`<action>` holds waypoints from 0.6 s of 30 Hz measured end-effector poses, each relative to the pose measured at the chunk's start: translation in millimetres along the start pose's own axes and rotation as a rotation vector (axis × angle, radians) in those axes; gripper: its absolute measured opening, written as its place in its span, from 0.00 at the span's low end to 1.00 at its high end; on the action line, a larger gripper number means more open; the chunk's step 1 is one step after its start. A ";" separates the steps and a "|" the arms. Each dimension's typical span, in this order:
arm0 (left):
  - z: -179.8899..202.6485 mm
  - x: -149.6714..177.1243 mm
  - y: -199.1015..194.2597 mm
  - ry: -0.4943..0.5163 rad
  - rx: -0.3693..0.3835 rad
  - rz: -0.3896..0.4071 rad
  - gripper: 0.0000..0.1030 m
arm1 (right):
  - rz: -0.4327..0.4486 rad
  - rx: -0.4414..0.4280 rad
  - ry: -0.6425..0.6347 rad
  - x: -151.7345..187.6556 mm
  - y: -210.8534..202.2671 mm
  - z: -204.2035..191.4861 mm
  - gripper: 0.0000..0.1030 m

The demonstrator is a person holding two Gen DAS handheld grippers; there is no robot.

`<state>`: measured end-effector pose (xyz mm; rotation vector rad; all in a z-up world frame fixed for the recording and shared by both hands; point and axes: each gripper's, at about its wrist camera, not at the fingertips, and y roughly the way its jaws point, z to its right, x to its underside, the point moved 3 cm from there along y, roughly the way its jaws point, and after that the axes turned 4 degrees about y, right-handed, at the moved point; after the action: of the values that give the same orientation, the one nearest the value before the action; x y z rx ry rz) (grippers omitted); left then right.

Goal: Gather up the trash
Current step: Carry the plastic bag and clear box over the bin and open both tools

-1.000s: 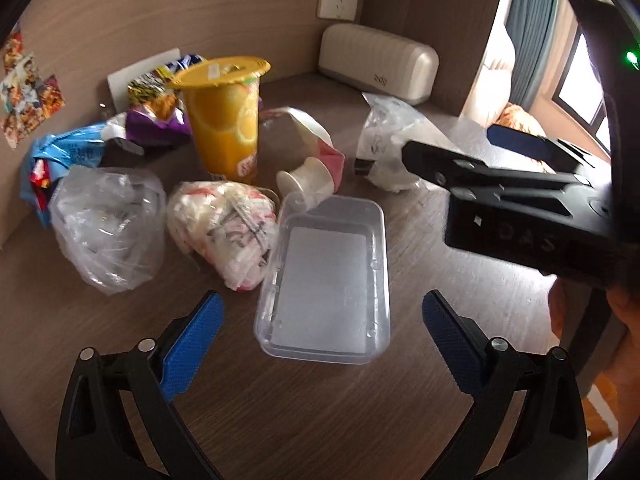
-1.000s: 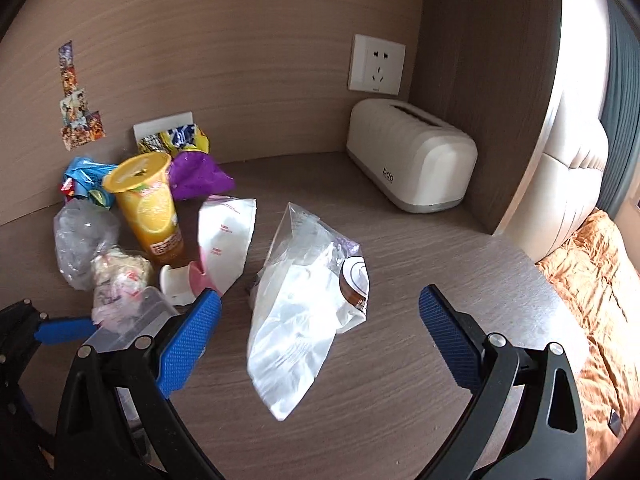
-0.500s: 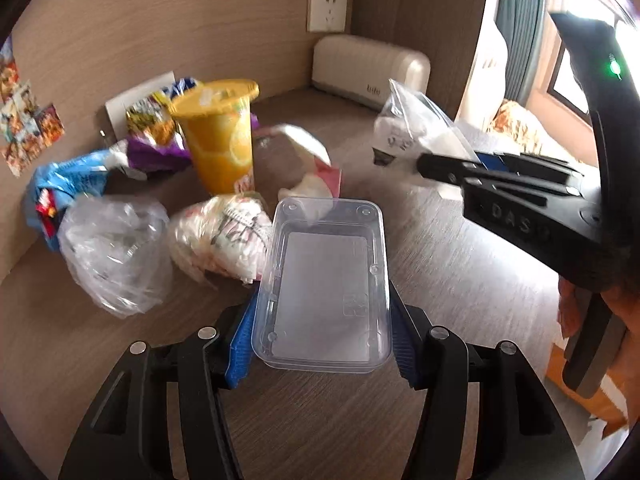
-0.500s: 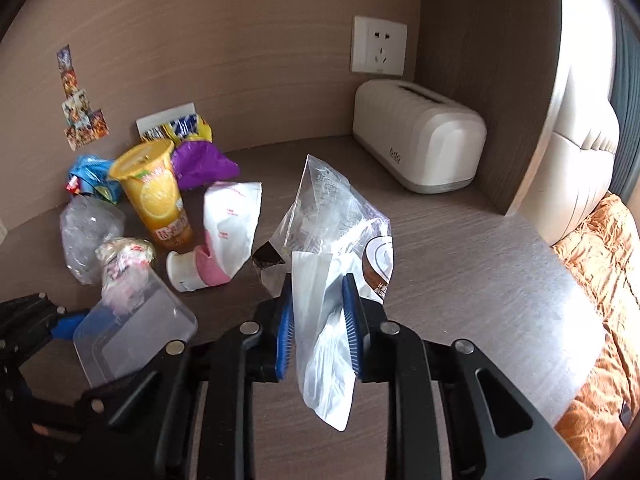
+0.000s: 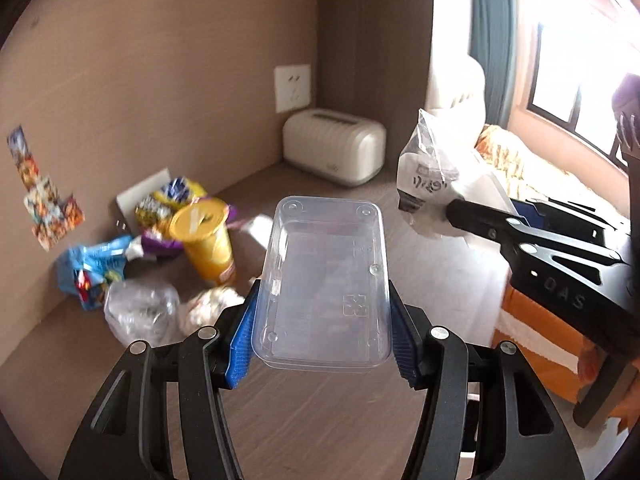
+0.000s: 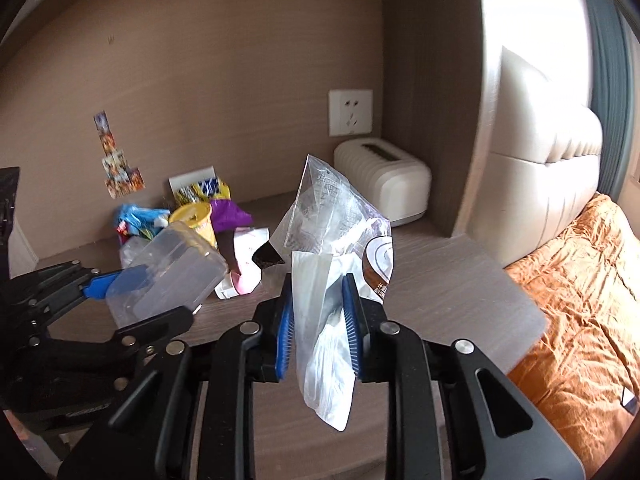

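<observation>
Above the counter (image 5: 320, 420), the left hand-held gripper (image 5: 322, 334) clamps a clear plastic tub (image 5: 324, 280). From the right wrist, the right hand-held gripper (image 6: 319, 318) pinches a clear bag (image 6: 328, 280), both lifted; next comes carrying them to a bin, unseen.

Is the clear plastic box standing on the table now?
No, the clear plastic box is clamped between the blue pads of the left hand-held gripper and hangs above the table.

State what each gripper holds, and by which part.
Left gripper: clear plastic container, by its long sides. Right gripper: crumpled clear wrapper, around its middle.
</observation>
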<state>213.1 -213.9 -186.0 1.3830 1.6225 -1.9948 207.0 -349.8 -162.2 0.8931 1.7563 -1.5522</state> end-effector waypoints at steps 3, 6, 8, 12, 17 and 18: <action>19.4 -9.0 -11.4 0.022 0.015 0.028 0.55 | 0.028 0.018 0.007 1.4 -26.9 8.7 0.24; 44.4 -16.4 -22.7 0.044 0.047 0.054 0.55 | 0.044 0.048 0.019 8.2 -57.0 22.2 0.24; 62.4 -18.2 -29.0 0.065 0.063 0.062 0.55 | 0.053 0.075 0.026 15.8 -77.6 32.5 0.24; 97.7 -19.7 -40.2 0.103 0.111 0.077 0.55 | 0.060 0.127 0.050 32.5 -115.2 52.6 0.24; 147.9 -16.9 -52.8 0.150 0.178 0.092 0.55 | 0.061 0.192 0.092 55.6 -153.7 76.9 0.24; 155.6 -15.3 -54.2 0.158 0.187 0.092 0.55 | 0.062 0.211 0.102 61.5 -162.8 82.6 0.24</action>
<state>104.4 -332.7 -147.6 1.6897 1.4328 -2.0743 39.9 -439.6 -128.6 1.1366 1.6381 -1.7000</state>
